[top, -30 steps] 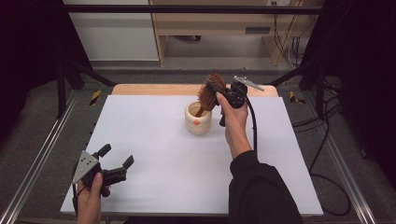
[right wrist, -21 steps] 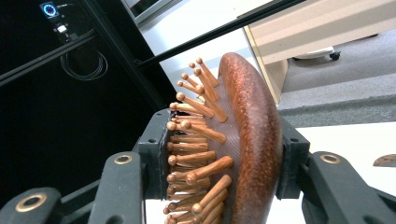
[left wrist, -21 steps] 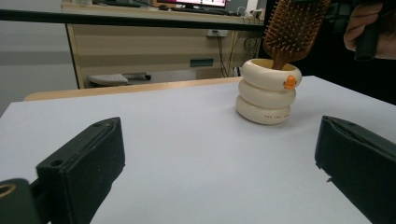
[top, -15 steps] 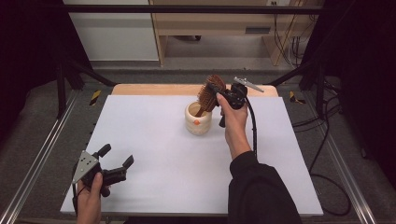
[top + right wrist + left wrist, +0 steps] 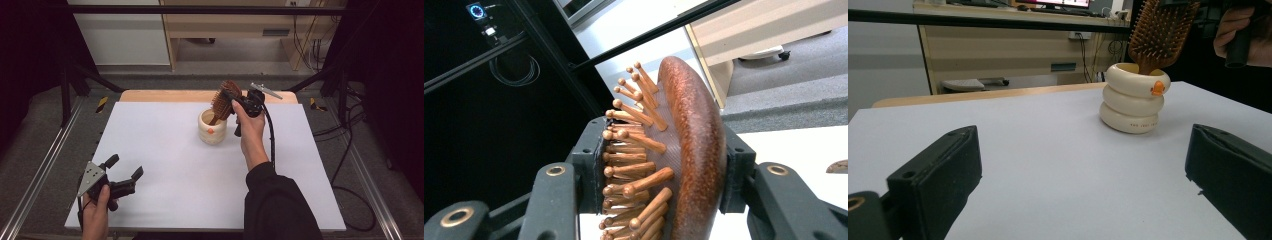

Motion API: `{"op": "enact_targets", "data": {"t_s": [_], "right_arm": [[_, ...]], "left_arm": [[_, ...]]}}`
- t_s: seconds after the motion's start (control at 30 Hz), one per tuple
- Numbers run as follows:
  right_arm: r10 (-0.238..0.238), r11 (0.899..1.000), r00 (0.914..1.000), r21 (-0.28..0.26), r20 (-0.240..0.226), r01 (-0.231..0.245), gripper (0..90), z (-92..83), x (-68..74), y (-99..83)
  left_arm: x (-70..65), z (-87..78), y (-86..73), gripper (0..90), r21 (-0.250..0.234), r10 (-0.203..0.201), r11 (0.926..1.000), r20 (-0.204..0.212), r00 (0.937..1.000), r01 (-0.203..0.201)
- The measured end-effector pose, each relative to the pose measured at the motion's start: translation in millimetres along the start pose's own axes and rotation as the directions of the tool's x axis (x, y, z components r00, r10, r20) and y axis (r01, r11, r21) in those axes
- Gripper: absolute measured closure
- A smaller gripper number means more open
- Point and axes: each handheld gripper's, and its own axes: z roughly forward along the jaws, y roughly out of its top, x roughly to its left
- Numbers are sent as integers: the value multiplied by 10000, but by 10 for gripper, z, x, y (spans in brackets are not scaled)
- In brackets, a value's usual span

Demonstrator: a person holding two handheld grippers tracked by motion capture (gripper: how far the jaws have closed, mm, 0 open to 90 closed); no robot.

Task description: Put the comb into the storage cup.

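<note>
A cream ribbed cup [image 5: 212, 127] with an orange dot stands near the back middle of the white table [image 5: 165, 165]; it is also seen as the cup [image 5: 1134, 98] in the left gripper view. A brown wooden hairbrush [image 5: 223, 101] leans out of it, handle down inside the cup. My right gripper [image 5: 231, 98] is shut on the brush head [image 5: 679, 160], one pad against the pegs, the other on the rounded back. My left gripper [image 5: 124, 167] rests open near the front left corner, its jaws wide apart with nothing between them.
A wooden board edge [image 5: 165, 96] runs behind the white table. Metal frame rails [image 5: 45, 165] flank both sides. A cabinet and desk [image 5: 220, 25] stand beyond. A black cable [image 5: 270, 135] trails from the right gripper along the forearm.
</note>
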Motion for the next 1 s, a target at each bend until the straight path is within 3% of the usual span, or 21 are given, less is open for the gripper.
{"op": "enact_targets", "data": {"t_s": [1.0], "right_arm": [[271, 9996, 9996, 71, -39, -271, 497, 10, -45, -50]], "left_arm": [[-11, 0, 2, 18, 8, 82, 10000, -31, 10000, -82]]}}
